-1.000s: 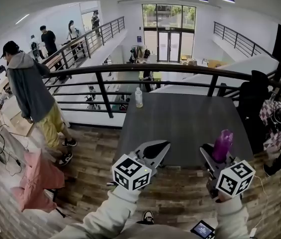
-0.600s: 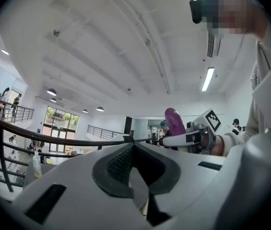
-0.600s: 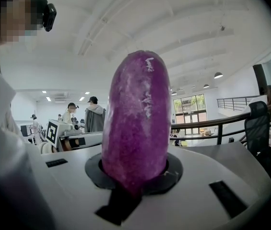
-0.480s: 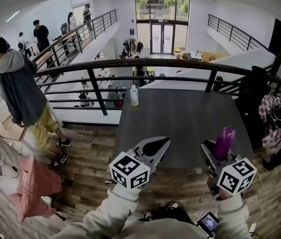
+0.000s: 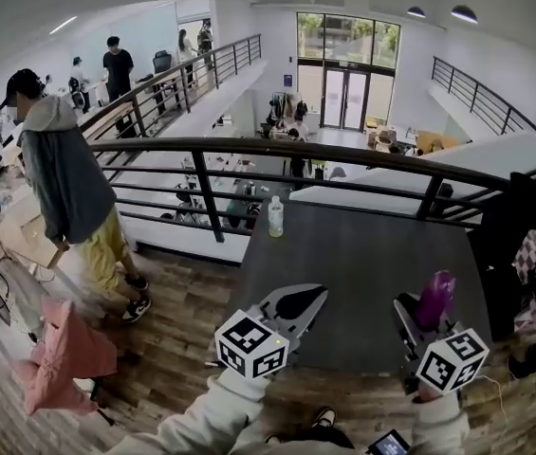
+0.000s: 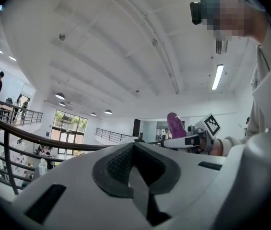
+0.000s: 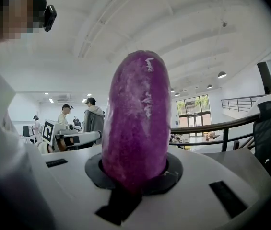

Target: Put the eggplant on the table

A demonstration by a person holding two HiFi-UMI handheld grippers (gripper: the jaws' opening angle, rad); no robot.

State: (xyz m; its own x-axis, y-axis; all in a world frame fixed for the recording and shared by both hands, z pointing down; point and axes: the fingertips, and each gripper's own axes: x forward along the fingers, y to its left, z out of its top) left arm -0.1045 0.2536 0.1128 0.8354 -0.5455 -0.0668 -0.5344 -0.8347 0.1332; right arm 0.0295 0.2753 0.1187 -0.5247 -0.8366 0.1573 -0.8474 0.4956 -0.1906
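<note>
While the right gripper [image 7: 136, 174] pinches the eggplant [image 7: 135, 114] by its lower end, the purple body rises above the jaws, off the table [image 5: 362, 254], which lies ahead of and below them. Glossy, plump, rounded skin: I'd call it light and firm but slippery and easy to bruise, so a hold around the thicker belly looks safest. Beside it, the left gripper [image 6: 134, 169] has its jaws pressed together on nothing.
</note>
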